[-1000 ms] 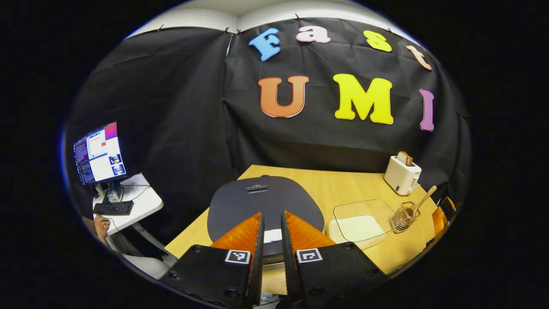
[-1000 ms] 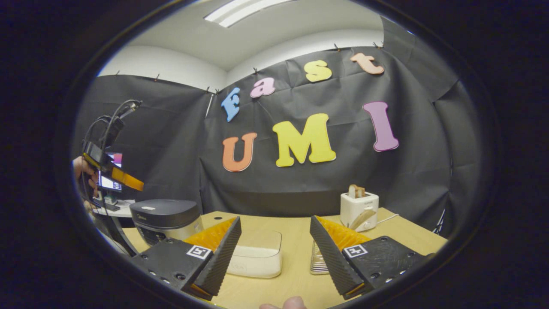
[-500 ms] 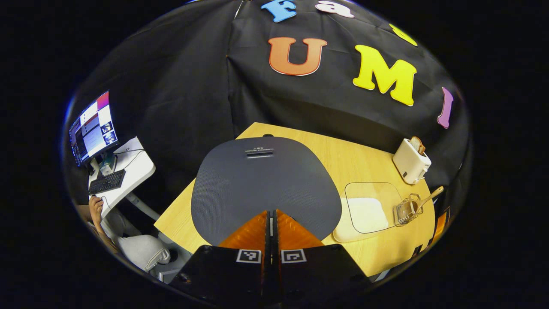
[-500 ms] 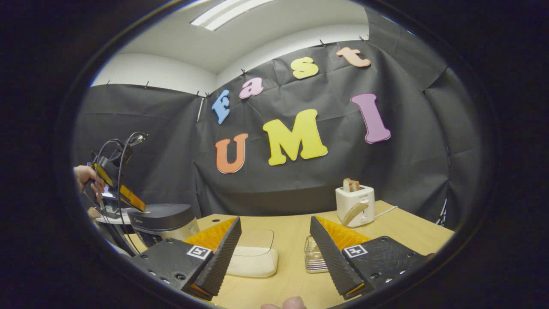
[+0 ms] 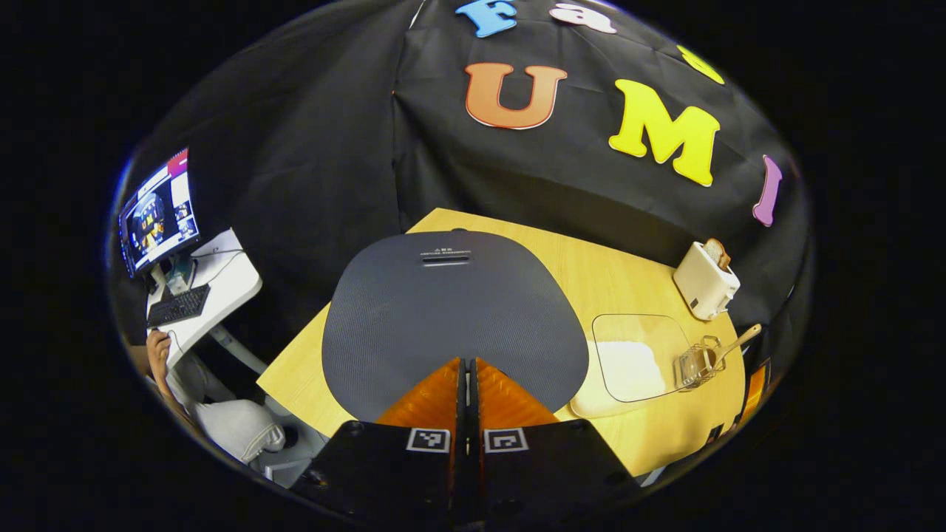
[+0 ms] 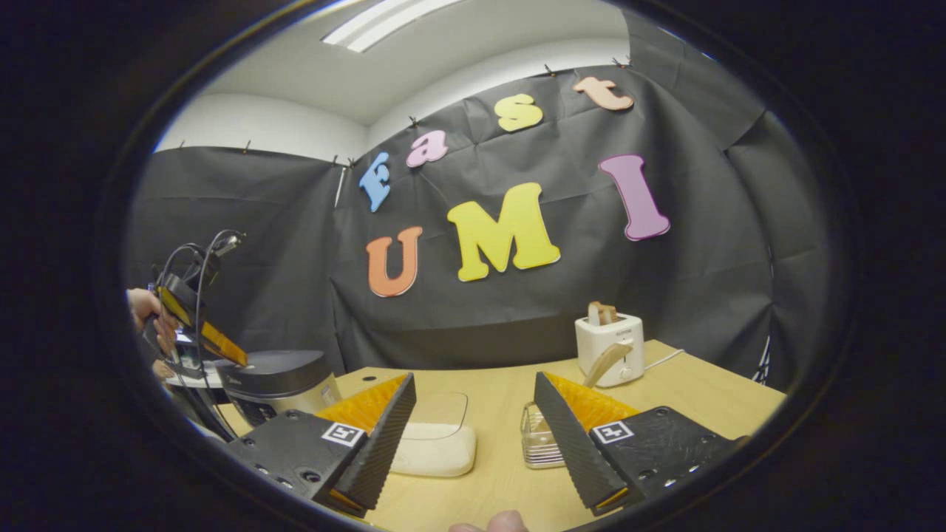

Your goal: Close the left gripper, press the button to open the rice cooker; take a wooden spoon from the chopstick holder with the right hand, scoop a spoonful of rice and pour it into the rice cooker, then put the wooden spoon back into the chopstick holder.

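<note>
Left gripper [image 5: 467,369] at bottom centre of the left gripper view, fingers pressed together with nothing between them, tips down on the front edge of the rice cooker [image 5: 451,310] lid, dark grey and still down, at mid-frame. Button hidden under the tips. Same gripper [image 6: 222,347] at far left of the right gripper view, held by a hand [image 6: 148,314], tip on the cooker [image 6: 277,377].

Right gripper [image 6: 473,428] at the bottom of its own view, fingers wide apart and empty, above the wooden table [image 6: 702,399]. Clear rice container [image 6: 432,443] between the fingers, lower centre. Wire chopstick holder [image 6: 539,443] just right of it, wooden spoon [image 6: 606,363] leaning up out of it towards the white toaster [image 6: 610,347].

In the left gripper view, container [image 5: 635,362], holder [image 5: 695,362] and spoon [image 5: 728,343] at lower right.
</note>
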Demonstrator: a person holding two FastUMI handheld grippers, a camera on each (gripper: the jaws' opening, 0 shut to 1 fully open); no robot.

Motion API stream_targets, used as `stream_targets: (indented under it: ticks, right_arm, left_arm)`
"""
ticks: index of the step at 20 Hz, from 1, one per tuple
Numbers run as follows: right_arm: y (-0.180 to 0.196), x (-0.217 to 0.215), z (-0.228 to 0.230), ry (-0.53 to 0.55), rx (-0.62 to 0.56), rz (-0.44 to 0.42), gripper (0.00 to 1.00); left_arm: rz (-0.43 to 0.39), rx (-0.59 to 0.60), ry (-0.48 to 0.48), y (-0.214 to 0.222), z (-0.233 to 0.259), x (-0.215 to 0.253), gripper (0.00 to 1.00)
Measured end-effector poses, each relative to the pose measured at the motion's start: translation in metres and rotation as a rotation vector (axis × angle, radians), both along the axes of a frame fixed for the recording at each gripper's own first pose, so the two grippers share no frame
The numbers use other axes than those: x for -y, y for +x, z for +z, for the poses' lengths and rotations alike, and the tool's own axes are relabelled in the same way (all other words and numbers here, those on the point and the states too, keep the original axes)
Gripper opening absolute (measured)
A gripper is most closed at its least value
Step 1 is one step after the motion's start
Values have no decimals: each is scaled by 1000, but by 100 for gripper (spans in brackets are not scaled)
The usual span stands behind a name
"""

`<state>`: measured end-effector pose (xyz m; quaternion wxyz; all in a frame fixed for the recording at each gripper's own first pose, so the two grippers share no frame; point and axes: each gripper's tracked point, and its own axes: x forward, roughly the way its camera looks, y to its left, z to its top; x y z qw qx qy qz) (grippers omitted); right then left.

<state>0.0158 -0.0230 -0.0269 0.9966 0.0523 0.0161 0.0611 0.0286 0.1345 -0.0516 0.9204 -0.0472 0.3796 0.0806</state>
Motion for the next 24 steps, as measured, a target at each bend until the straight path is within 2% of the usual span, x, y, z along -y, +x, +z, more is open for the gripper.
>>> stream_targets:
  ticks: [1, 3, 4, 5, 6, 9, 10, 11, 12, 13, 14, 15, 16, 17, 18, 19, 20, 21, 22, 23, 24]
  right_arm:
    - [-1, 1, -1, -8, -4, -2, 96]
    - [-2, 4, 0, -23, -4, -8, 95]
    - [-2, 7, 1, -25, -3, -13, 91]
    - [-2, 8, 1, -23, -2, -18, 91]
    - [-2, 9, 3, -20, -2, -20, 92]
    - [-3, 14, 7, -31, 1, -41, 95]
    - [-4, 14, 9, -42, 5, -44, 95]
    - [-4, 15, 8, -49, 5, -47, 95]
    - [-5, 16, 8, -51, 3, -48, 91]
    - [-6, 18, 5, -53, -4, -51, 91]
    - [-6, 20, 3, -55, -11, -56, 96]
    - [-5, 23, 0, -58, -19, -61, 91]
    - [-5, 27, -2, -56, -23, -67, 95]
    - [-5, 30, -4, -51, -33, -75, 96]
    - [-5, 31, -6, -49, -41, -74, 92]
    - [-6, 31, -7, -55, -48, -75, 96]
    - [-8, 33, -6, -56, -49, -78, 92]
    - [-9, 35, -7, -51, -50, -81, 96]
    - [-10, 40, -8, -37, -46, -87, 92]
    - [-10, 44, -12, -21, -55, -89, 96]
    - [-9, 48, -18, -1, -74, -87, 95]
  left_arm:
    - [12, 10, 8, 0, 3, 3, 3]
    - [33, 31, -1, 2, 7, 1, 3]
    - [41, 44, -12, 3, 11, 1, 3]
    - [38, 70, -13, 7, 18, 1, 3]
    - [30, 107, 1, 11, 28, 0, 3]
    - [-26, 226, 120, 23, 59, -1, 5]
    - [-11, 255, 176, 23, 68, -8, 36]
    - [-10, 304, 200, 29, 80, -8, 45]
    - [-2, 361, 204, 34, 93, -3, 75]
    - [22, 415, 228, 37, 103, -8, 77]
    - [29, 466, 242, 40, 114, -9, 88]
    - [32, 513, 253, 38, 127, -7, 100]
    - [26, 545, 255, 39, 134, -4, 100]
    - [19, 570, 254, 38, 137, 1, 100]
    - [17, 586, 249, 36, 139, 7, 100]
    - [17, 594, 239, 36, 138, 11, 96]
    - [26, 607, 237, 37, 139, 12, 100]
    - [51, 617, 240, 35, 140, 9, 100]
    - [80, 621, 242, 34, 142, 5, 95]
    - [109, 626, 243, 34, 143, 2, 99]
    - [134, 622, 230, 33, 144, 2, 100]
